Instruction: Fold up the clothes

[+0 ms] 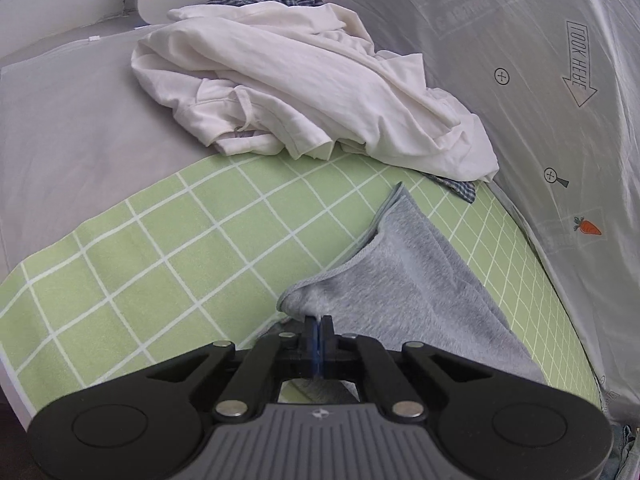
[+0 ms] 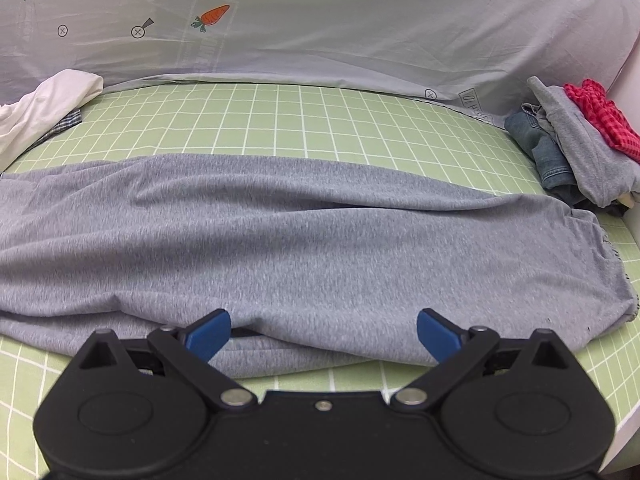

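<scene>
Across the green checked bed cover (image 2: 360,128), the grey garment (image 2: 304,240) lies lengthwise, one corner pinched in the clenched left tongs (image 1: 319,322), the released right tongs (image 2: 324,332) just beside its near edge.

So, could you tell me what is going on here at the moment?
A person is folding laundry with two handheld grippers. The left gripper has its jaws shut on a corner of the grey garment, which lies spread across the green checked mat. The right gripper hovers open at the garment's near edge. A white garment pile waits at one side, a stack of clothes at the other.
</scene>
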A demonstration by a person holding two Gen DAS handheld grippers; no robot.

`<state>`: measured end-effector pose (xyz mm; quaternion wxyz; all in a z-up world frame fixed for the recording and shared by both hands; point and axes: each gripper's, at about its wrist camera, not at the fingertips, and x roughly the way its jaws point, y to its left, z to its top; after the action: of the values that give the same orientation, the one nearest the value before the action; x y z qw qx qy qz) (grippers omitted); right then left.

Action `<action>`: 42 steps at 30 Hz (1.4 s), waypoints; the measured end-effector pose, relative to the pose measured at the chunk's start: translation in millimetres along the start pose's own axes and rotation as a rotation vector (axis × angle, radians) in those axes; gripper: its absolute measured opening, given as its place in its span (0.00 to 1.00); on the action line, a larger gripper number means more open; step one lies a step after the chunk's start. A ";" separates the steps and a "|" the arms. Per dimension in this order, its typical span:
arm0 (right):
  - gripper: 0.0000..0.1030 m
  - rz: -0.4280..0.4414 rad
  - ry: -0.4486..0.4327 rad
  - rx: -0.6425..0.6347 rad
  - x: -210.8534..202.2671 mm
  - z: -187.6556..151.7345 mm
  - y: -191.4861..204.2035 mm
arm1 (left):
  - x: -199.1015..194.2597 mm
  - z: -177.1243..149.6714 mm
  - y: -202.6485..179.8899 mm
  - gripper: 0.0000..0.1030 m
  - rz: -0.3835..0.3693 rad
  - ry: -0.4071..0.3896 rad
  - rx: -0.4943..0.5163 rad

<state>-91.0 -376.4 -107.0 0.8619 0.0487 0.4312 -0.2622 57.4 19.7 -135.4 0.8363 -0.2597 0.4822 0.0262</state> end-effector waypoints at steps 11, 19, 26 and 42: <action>0.98 0.036 -0.040 0.052 15.3 15.5 6.0 | -12.2 11.6 1.0 0.27 0.031 -0.041 0.085; 0.98 0.030 0.041 -0.010 53.1 33.0 25.5 | 29.8 43.3 -51.3 0.48 0.016 -0.039 0.260; 0.98 -0.071 0.110 0.074 86.7 44.7 23.2 | 94.6 65.7 -94.5 0.48 0.033 0.015 0.397; 1.00 -0.154 0.105 0.115 100.9 53.8 35.6 | 94.3 101.0 -124.3 0.00 -0.031 -0.231 0.446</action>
<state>14.8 -404.0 -156.1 0.8113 0.0783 0.4624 -0.3492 224.4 -60.7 -121.5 0.9227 -0.0712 0.3735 -0.0642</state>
